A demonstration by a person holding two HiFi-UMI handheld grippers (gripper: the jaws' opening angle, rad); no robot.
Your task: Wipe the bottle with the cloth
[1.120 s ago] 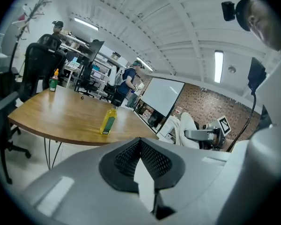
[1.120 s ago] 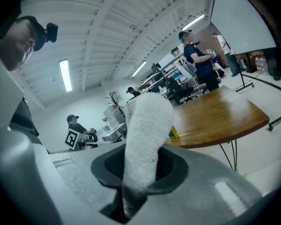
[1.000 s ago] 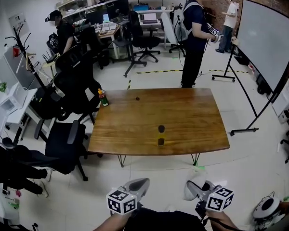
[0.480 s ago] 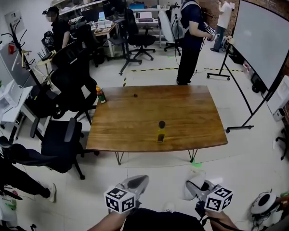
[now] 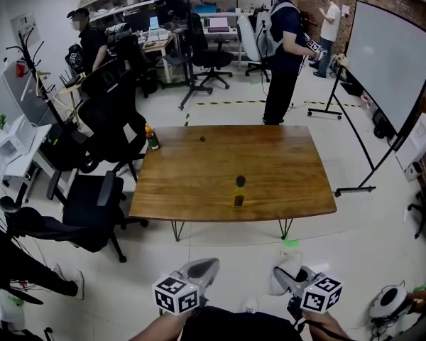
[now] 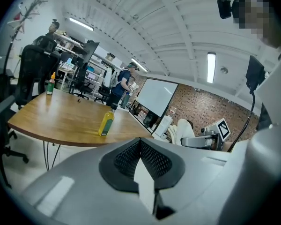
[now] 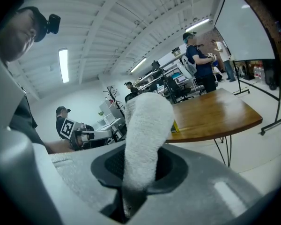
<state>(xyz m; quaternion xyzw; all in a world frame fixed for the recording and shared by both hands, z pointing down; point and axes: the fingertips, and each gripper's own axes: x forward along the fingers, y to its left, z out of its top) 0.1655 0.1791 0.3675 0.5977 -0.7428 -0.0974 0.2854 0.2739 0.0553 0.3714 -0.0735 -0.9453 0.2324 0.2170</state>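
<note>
A yellow bottle (image 5: 238, 192) with a black cap stands upright near the front edge of the wooden table (image 5: 284, 169). Both grippers hang low in the head view, well short of the table. My left gripper (image 5: 201, 271) is shut with nothing between its jaws; in the left gripper view (image 6: 141, 142) the bottle (image 6: 106, 122) stands ahead and to the left. My right gripper (image 5: 287, 278) is shut on a white cloth (image 7: 145, 130) that sticks up out of its jaws. In the right gripper view the cloth hides most of the bottle (image 7: 175, 127).
A second bottle (image 5: 152, 138) with an orange cap stands at the table's far left corner, with a small dark thing (image 5: 203, 139) near the far edge. Black office chairs (image 5: 96, 212) crowd the table's left side. A whiteboard (image 5: 390, 55) stands at right. A person (image 5: 284, 48) stands beyond the table.
Both grippers keep their places at the bottom of the head view. The table and bottle shift only slightly in the picture. The seated person at the lower left has moved.
</note>
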